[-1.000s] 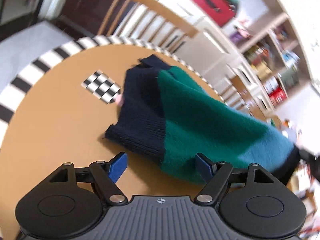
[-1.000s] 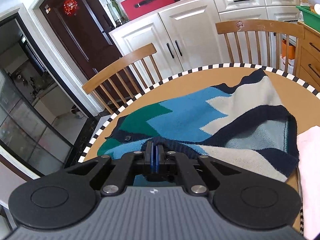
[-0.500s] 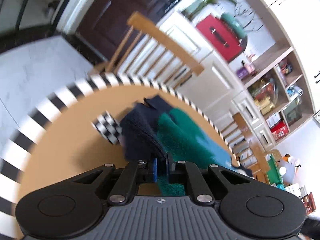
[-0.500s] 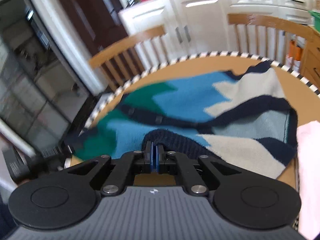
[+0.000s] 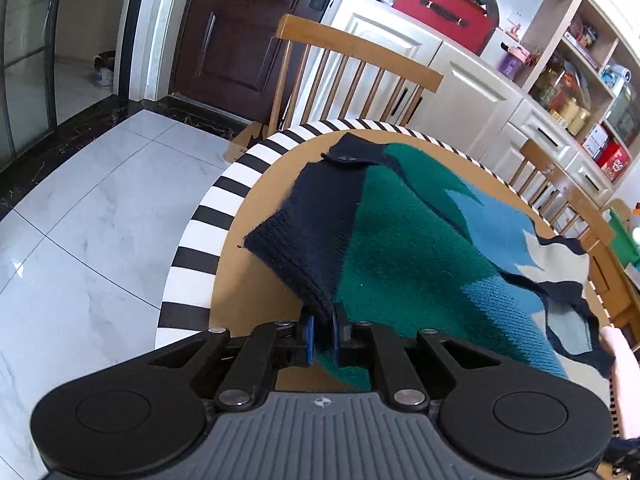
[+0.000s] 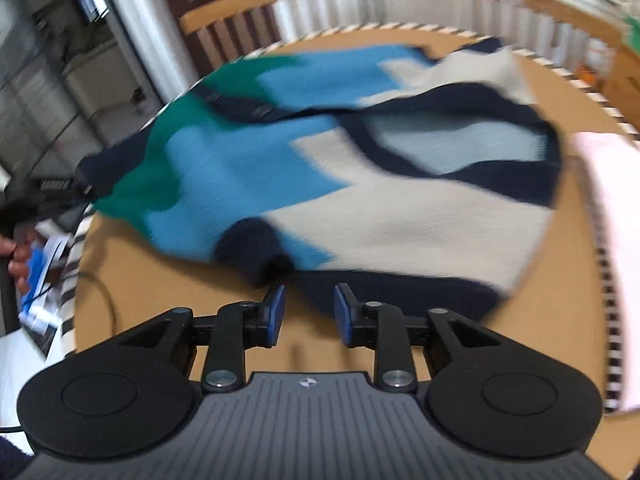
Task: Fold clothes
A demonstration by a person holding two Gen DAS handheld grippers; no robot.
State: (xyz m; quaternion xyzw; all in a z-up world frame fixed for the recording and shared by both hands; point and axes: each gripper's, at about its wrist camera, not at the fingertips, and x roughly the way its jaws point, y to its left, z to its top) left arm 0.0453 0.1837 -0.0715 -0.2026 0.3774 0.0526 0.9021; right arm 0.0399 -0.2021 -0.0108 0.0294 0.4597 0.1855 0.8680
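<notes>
A knitted cardigan (image 5: pixel 420 248) in navy, green, blue and cream lies spread on the round brown table (image 5: pixel 256 208). My left gripper (image 5: pixel 323 334) is shut on the cardigan's navy ribbed hem, lifted a little off the table. In the right wrist view the cardigan (image 6: pixel 360 168) lies across the table, blurred by motion. My right gripper (image 6: pixel 309 310) is open and empty, just in front of a navy cuff (image 6: pixel 256 252) at the cardigan's near edge. The left gripper (image 6: pixel 60 190) shows at the left edge there, on the hem.
The table has a black-and-white striped rim (image 5: pixel 200 216). Wooden chairs (image 5: pixel 352 64) stand behind it, with white cabinets and shelves beyond. A pale pink cloth (image 6: pixel 608 240) lies on the table's right side. A person's hand (image 6: pixel 16 256) is at the left edge.
My left gripper closed on the navy hem and lifted it. My right gripper let go of the cardigan, opened and drew back a little.
</notes>
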